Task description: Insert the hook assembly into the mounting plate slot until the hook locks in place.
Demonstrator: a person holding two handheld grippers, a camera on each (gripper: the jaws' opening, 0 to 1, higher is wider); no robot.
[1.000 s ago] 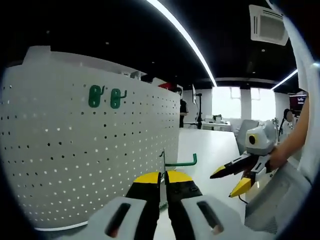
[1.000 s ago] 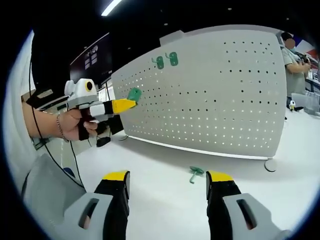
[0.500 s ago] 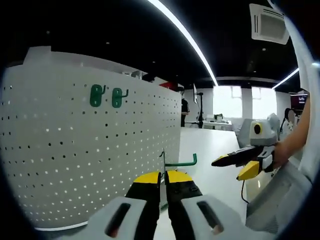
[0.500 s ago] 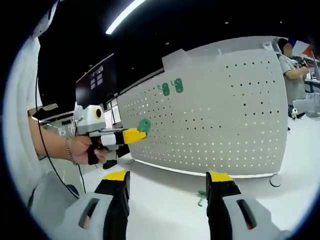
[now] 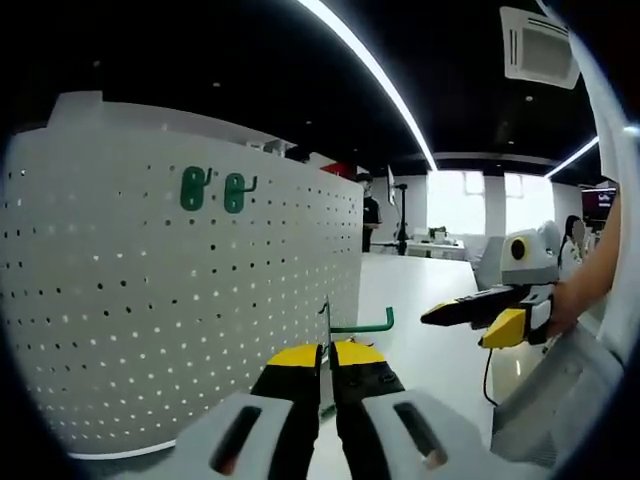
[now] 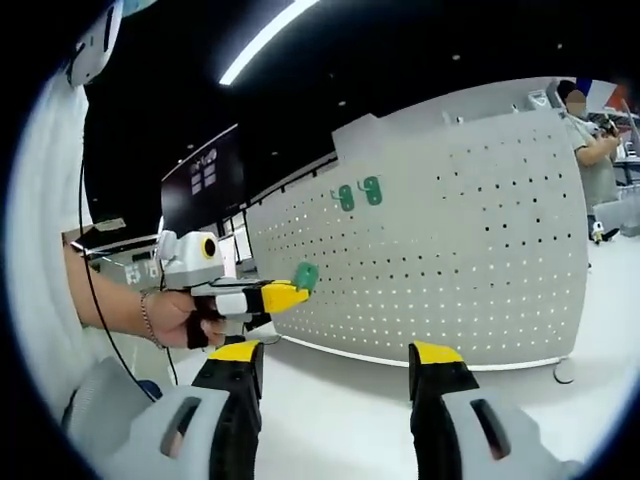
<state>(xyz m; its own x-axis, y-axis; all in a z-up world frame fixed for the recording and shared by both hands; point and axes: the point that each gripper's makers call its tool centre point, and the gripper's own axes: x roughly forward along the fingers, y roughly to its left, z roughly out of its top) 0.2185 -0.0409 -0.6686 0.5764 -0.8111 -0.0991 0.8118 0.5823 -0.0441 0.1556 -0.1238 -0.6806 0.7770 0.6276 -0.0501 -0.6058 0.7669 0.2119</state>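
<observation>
The white perforated mounting plate (image 5: 180, 310) stands upright on the left, with two green hooks (image 5: 212, 190) mounted near its top. My left gripper (image 5: 325, 358) is shut on a green hook assembly (image 5: 362, 325), whose plate sits edge-on between the jaws while its arm points right. It is held a short way off the board. In the right gripper view the left gripper (image 6: 295, 292) carries the green hook assembly (image 6: 306, 275) in front of the mounting plate (image 6: 470, 240), below the two green hooks (image 6: 358, 193). My right gripper (image 6: 336, 355) is open and empty; the right gripper (image 5: 465, 325) hovers at the right.
A person (image 6: 597, 150) stands past the board's far end. A dark wall screen (image 6: 205, 180) hangs behind the left hand (image 6: 180, 318). Pale floor (image 6: 340, 400) spreads under the board. Desks and bright windows (image 5: 460, 215) lie far back.
My right gripper has lifted and tilted upward, so the loose green hook on the floor has dropped out of its view. The left gripper with its hook has stayed still.
</observation>
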